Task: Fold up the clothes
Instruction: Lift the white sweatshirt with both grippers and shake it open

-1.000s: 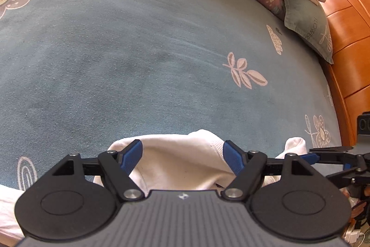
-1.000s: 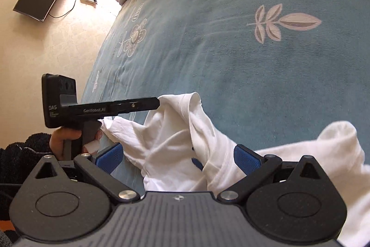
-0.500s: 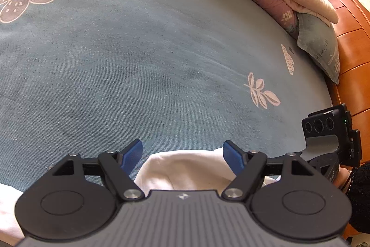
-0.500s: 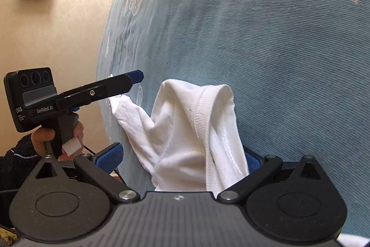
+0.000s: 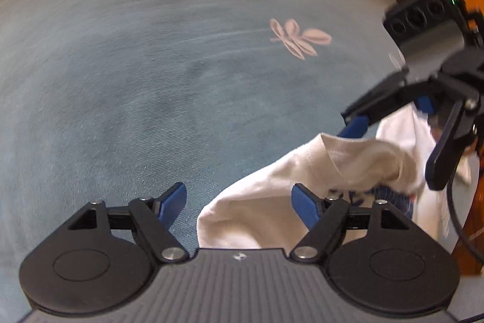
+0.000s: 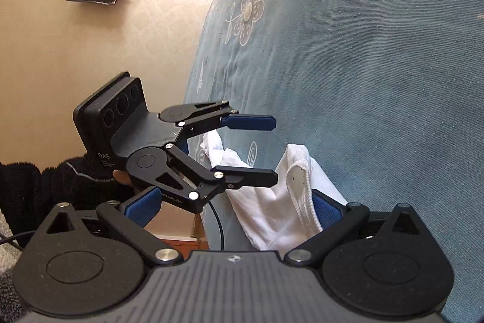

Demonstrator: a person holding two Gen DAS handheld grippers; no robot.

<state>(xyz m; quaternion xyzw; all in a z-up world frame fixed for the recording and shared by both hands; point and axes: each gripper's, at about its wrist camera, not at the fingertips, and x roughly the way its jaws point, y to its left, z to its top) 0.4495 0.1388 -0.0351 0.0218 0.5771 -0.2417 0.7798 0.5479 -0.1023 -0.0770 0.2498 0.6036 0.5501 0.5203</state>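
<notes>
The white shirt [image 5: 305, 180] slid from between the left gripper [image 5: 239, 202] jaws toward its right side, bunching at the bed's [image 5: 151, 65] edge — and the right gripper [image 5: 390, 114] swung in close beside it.

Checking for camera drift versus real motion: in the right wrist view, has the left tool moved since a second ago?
Yes. The left tool has moved rightward toward the blue bedspread; its upper blue pad now overlaps the bed edge, near the white garment.
</notes>
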